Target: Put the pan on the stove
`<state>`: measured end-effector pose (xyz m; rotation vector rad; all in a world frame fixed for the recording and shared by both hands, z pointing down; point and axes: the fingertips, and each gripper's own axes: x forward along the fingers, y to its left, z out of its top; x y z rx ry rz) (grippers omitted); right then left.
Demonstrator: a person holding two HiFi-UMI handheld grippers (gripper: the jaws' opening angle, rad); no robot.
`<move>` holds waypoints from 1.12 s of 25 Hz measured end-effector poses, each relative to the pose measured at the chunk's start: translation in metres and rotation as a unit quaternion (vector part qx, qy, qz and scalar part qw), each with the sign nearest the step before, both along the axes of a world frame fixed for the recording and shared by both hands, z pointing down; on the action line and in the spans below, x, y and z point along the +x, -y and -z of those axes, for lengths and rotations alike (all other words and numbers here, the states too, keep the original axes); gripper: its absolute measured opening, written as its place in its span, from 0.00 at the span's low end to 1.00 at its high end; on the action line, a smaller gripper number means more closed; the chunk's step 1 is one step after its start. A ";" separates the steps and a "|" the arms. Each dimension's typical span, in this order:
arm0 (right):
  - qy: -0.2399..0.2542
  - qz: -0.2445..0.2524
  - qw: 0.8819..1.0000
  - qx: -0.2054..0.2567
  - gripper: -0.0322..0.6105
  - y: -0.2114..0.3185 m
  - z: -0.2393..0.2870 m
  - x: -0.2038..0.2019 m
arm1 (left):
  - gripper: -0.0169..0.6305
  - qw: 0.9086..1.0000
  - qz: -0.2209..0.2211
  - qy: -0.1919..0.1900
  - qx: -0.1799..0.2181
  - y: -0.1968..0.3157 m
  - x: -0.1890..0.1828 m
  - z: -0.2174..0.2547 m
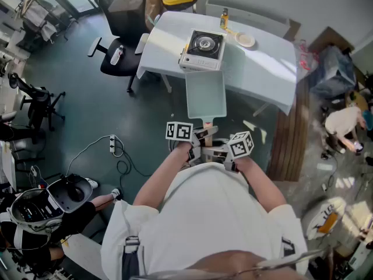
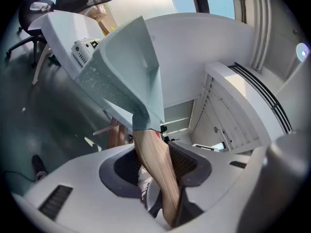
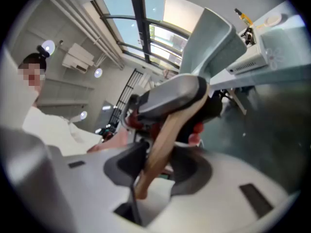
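A pale green rectangular pan (image 1: 205, 95) hangs in the air in front of me, short of the white table (image 1: 262, 63). Its wooden handle (image 1: 208, 125) points back at me. My left gripper (image 1: 197, 141) and right gripper (image 1: 225, 150) are both shut on that handle, side by side. In the left gripper view the handle (image 2: 154, 161) runs between the jaws of the left gripper (image 2: 156, 169), and the pan (image 2: 124, 72) tilts up. The right gripper view shows the handle (image 3: 163, 142) clamped in the right gripper (image 3: 156, 161). A portable gas stove (image 1: 202, 48) stands on the table's near edge.
A yellow bottle (image 1: 224, 19) and a small plate (image 1: 245, 39) stand behind the stove. A black office chair (image 1: 119, 22) is left of the table. A power strip with its cable (image 1: 113, 144) lies on the floor. A wooden board (image 1: 288, 139) and a crouching person (image 1: 344, 124) are at the right.
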<state>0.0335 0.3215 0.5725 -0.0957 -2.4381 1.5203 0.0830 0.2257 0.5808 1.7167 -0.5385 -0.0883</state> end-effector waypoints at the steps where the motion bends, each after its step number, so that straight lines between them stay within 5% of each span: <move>1: 0.000 -0.001 1.000 -0.001 0.31 0.003 0.000 -0.001 | 0.32 1.000 0.000 0.000 0.000 0.003 -0.001 0.000; 28: 0.001 -0.032 0.999 0.025 0.32 0.034 -0.002 -0.041 | 0.32 0.999 -0.044 -0.007 0.002 0.029 -0.032 -0.003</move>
